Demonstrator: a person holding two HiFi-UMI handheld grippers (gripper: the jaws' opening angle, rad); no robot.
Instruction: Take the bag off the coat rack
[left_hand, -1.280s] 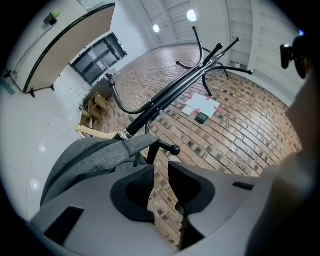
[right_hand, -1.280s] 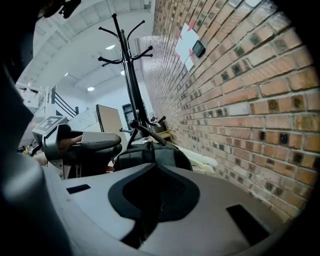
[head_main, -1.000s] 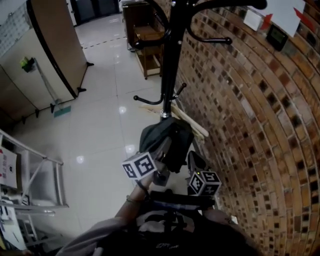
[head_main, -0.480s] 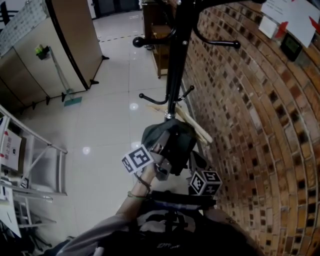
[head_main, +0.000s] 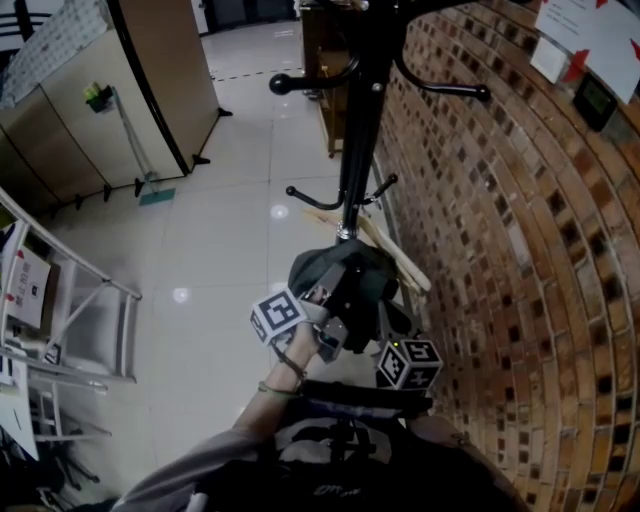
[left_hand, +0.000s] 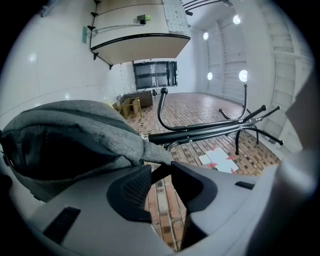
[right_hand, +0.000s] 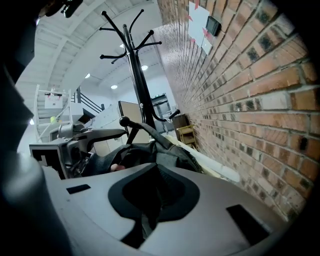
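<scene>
**Step in hand.** The left gripper (left_hand: 161, 172) has its jaws nearly closed, pinching a dark strap where it joins the grey bag (left_hand: 70, 135). The bag hangs low against the black pole of the coat rack (head_main: 358, 130), just below the lower hooks. The right gripper view shows a ball-ended hook (right_hand: 124, 121) running across the top of the bag. The bag therefore appears to be still hung, not freed. The right gripper (right_hand: 155, 192) has its pads drawn together, apparently on another dark strap of the same bag. This grip is less clear than the left one.

**Recommended handling.**
- Raise both grips together and move them outward along the hook, so the strap clears the ball end.
- Do not pull straight away from the pole, as a sideways tug may tip the rack or drag it.
- The fabric is soft and will sag, so keep both grips firm until the strap is free.

**Surface and room.**
- A metal step ladder (head_main: 70, 340) stands at the far left.
- Beyond it is a long-handled mop (head_main: 128, 140), leaning on a curved wooden partition (head_main: 60, 110).
- The floor (head_main: 220, 260) is pale glossy tile that reflects the ceiling lights.
- Wooden slats (head_main: 390, 255) lean behind the rack base.
- A brick wall (head_main: 500, 250) runs close along the right side and carries posted papers (head_main: 590, 25).
</scene>
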